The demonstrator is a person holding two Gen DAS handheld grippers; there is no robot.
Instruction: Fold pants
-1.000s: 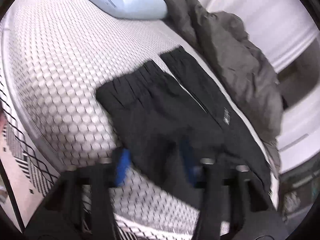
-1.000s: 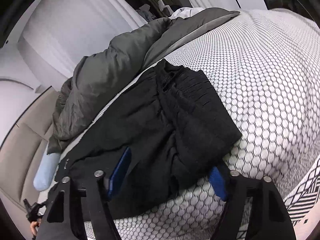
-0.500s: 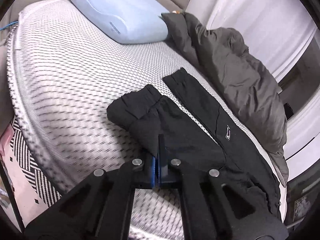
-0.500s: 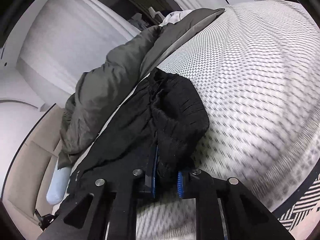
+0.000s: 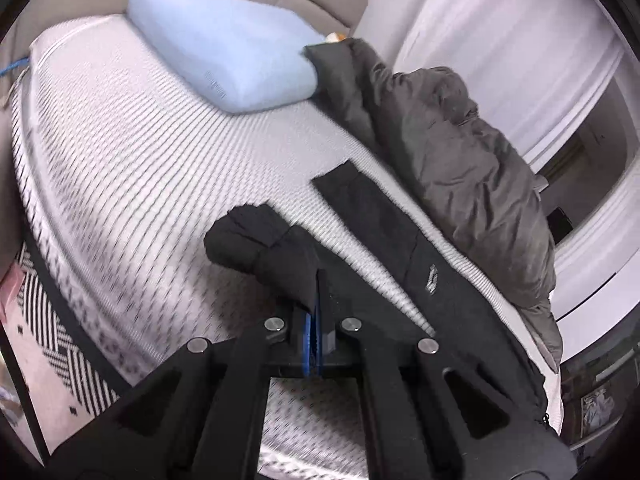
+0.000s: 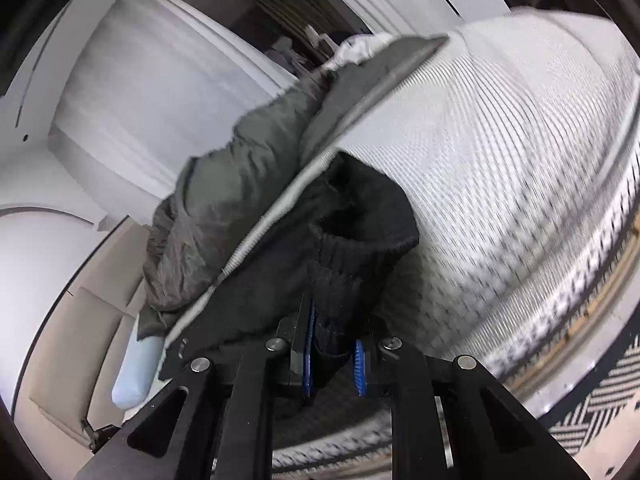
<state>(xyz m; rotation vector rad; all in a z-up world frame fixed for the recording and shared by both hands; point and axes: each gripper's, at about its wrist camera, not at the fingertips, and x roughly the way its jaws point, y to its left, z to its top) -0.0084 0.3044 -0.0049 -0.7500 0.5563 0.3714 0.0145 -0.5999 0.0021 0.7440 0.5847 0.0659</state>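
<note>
Now both grippers have cloth in them: the left gripper [image 5: 315, 308] has its blue pads pressed tight together on the near edge of the black fabric pants [image 5: 400, 248], down by the near leg, and the right gripper [image 6: 334, 356] has its jaws nearly closed around a thick bunch of ribbed black waistband, the cloth plainly wedged between the blue pads [image 6: 359, 364]. The pants lie on the white honeycomb-textured mattress [image 5: 140, 184], long axis running along the bed beside the rumpled grey-green quilt [image 5: 460, 152], cuffs pointing toward the pale blue foam pillow [image 5: 224, 52] at the head. From the left wrist view one leg stretches flat along the quilt's edge while the nearer leg bunches up at the jaws, its cuff end humped and slack on the mattress. So the near side is pinched at both ends, leg end on the left, waist end on the right, and the far leg sits straight ahead of both sets of jaws, across the garment's width. That's the relation that matters: I'd judge the fold goes lengthwise, near leg carried forward over the far one, and both hands need to travel together or the middle sags. The risk, as I read it, is the right's bulky bite dragging extra layers along.
</note>
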